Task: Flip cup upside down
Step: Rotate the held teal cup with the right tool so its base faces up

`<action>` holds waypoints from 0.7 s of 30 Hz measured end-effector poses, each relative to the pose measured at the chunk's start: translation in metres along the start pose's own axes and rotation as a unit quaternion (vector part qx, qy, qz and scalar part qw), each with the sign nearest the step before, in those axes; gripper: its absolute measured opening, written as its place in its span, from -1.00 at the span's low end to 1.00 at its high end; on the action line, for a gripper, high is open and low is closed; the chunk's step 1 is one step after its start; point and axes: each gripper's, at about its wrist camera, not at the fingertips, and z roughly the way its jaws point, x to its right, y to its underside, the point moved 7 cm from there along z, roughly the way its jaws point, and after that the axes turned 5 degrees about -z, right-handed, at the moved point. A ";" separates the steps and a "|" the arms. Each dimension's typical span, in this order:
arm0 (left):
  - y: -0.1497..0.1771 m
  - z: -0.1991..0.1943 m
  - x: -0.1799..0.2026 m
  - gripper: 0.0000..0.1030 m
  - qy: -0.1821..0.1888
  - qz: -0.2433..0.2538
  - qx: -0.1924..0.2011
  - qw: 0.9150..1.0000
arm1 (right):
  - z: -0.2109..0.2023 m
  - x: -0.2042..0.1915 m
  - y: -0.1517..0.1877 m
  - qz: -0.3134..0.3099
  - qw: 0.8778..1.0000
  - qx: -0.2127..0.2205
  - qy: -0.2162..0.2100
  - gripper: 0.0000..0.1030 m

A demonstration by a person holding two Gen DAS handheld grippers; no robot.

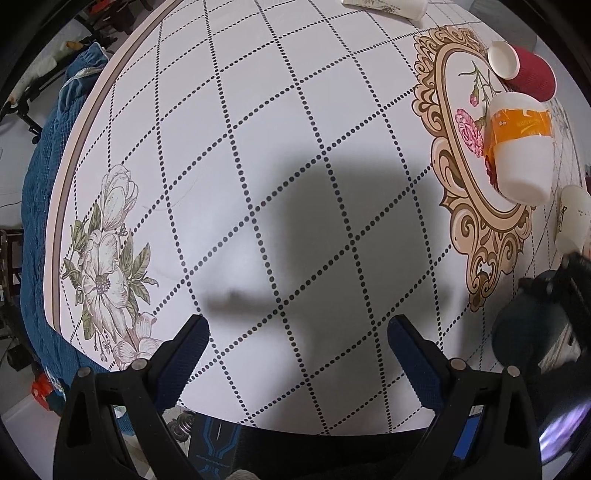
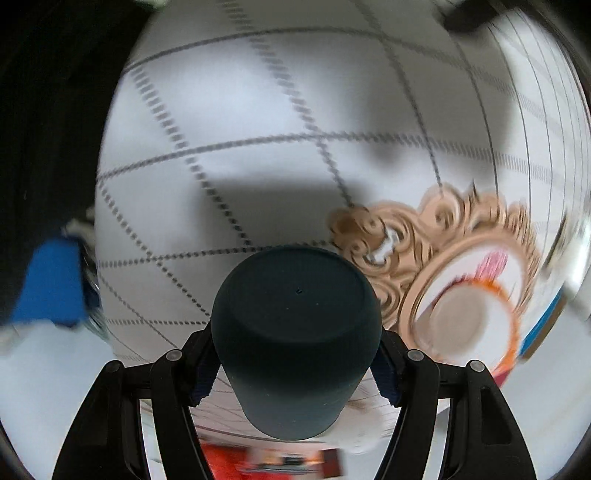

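A dark teal cup [image 2: 295, 332] is clamped between the blue pads of my right gripper [image 2: 295, 365], its flat base facing the camera, held above the white tablecloth [image 2: 258, 147]. The right wrist view is motion-blurred. In the left wrist view the same cup [image 1: 532, 332] and the right gripper that holds it show at the right edge. My left gripper [image 1: 297, 339] is open and empty, low over the tablecloth [image 1: 258, 147] near its front edge.
A white cup with an orange band [image 1: 521, 147] and a red cup [image 1: 524, 72] lie on the ornate gold frame print [image 1: 461, 147]. Two more white cups sit at the right edge [image 1: 574, 218] and far edge [image 1: 388, 7]. A blue cloth [image 1: 48, 184] hangs left.
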 end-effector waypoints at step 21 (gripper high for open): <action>0.000 -0.011 0.020 0.92 -0.010 0.027 0.009 1.000 | 0.041 0.076 0.060 0.382 0.882 0.035 -0.273 0.38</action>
